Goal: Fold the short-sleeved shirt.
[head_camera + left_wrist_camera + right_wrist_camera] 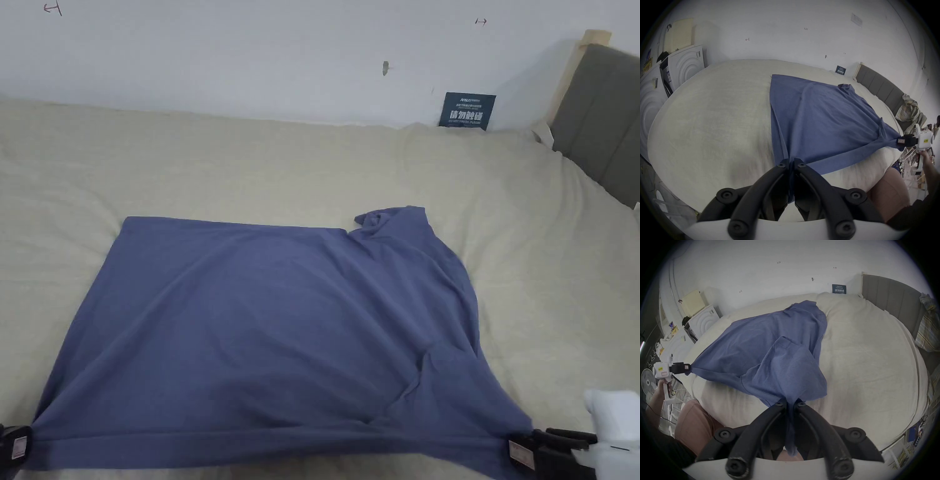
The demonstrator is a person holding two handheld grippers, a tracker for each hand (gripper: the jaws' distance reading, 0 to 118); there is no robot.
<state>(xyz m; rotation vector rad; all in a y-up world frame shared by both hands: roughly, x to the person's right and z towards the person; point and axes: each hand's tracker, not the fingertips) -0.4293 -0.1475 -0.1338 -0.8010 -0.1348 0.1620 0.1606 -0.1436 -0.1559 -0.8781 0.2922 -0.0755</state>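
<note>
A blue short-sleeved shirt (269,325) lies spread on the cream bed (250,162), stretched taut along its near edge. My left gripper (19,445) is shut on the shirt's near left corner at the bed's front edge; blue cloth (810,113) runs between its closed jaws (791,164). At the near right my right gripper (522,453) is shut on the opposite corner, where a sleeve (791,366) bunches over the closed jaws (790,403). The far sleeve (390,220) is crumpled at the back right.
A grey headboard (600,119) rises at the right, with a dark sign (467,110) against the white wall. White appliances (680,65) stand left of the bed. A plaid pillow (927,331) leans at the headboard. The person's leg (890,193) is at the bed's front edge.
</note>
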